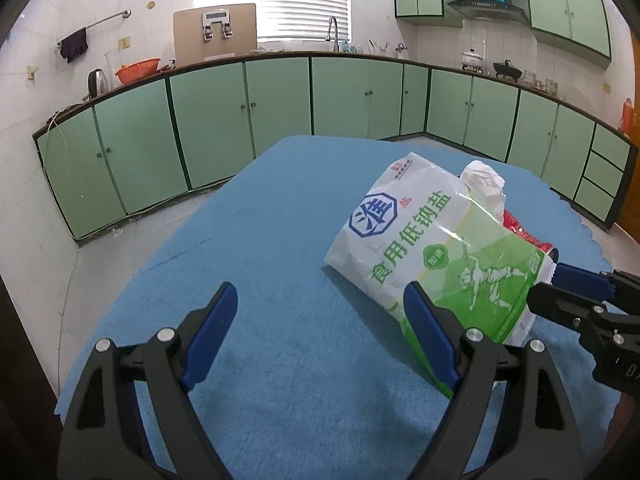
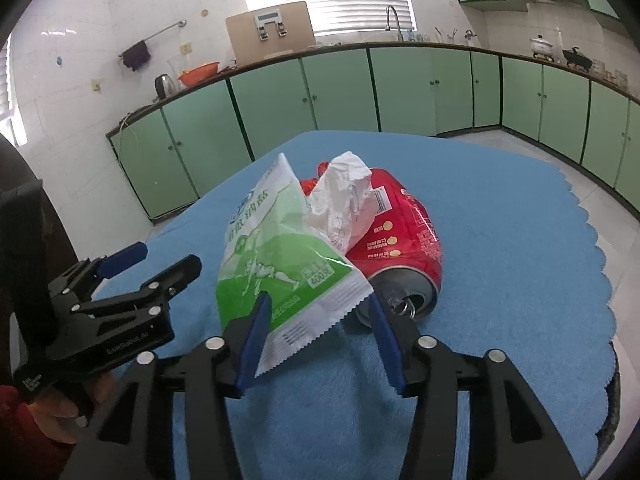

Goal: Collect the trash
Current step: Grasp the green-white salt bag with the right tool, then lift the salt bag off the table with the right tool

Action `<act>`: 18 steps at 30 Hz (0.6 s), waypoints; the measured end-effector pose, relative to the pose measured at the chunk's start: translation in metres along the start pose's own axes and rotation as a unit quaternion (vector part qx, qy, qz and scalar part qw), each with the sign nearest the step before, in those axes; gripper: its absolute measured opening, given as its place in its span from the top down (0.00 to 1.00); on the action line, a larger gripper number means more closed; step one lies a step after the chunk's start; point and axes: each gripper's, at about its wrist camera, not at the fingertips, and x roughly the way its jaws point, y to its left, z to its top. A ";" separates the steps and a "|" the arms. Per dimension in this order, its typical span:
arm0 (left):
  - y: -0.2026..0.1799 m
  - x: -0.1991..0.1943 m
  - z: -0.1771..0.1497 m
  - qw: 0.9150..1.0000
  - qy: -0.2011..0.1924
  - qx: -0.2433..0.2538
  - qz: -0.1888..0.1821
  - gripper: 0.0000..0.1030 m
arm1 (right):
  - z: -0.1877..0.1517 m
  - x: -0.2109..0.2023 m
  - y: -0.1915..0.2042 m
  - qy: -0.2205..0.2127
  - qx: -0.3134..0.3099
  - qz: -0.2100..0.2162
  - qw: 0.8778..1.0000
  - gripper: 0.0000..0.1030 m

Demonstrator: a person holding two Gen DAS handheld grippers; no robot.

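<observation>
The salt bag [image 2: 276, 256] lay long-axis away, its near corner between the right gripper [image 2: 320, 340]'s half-open, unpressing pads; the left gripper [image 1: 320, 344], wide and empty, stood beside.

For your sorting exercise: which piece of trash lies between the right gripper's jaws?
The green-and-white salt bag; the red can and crumpled paper lie beyond it.

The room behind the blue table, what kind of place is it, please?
Most likely a home kitchen: green cabinets run under a long counter, a tap stands by the window, and pots sit below a range hood.
</observation>
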 end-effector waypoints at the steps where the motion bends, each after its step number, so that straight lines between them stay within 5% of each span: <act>1: 0.000 0.001 0.000 1.000 0.001 0.000 -0.001 0.20 | 0.002 0.003 0.000 0.003 -0.004 0.004 1.000 0.43; 6: 0.001 0.005 -0.001 1.000 0.004 0.001 0.000 0.20 | 0.008 0.012 0.001 0.009 -0.018 0.023 1.000 0.44; 8: 0.003 0.008 -0.001 1.000 0.008 -0.001 0.002 0.20 | 0.009 0.014 0.000 0.015 -0.016 0.038 0.999 0.70; 13: 0.007 0.014 0.000 1.000 0.013 -0.005 0.002 0.20 | 0.006 0.014 0.000 0.022 -0.026 0.055 0.998 1.00; 18: 0.010 0.015 0.004 1.000 0.015 -0.010 0.003 0.20 | 0.003 0.004 0.006 0.019 -0.049 0.060 0.997 1.00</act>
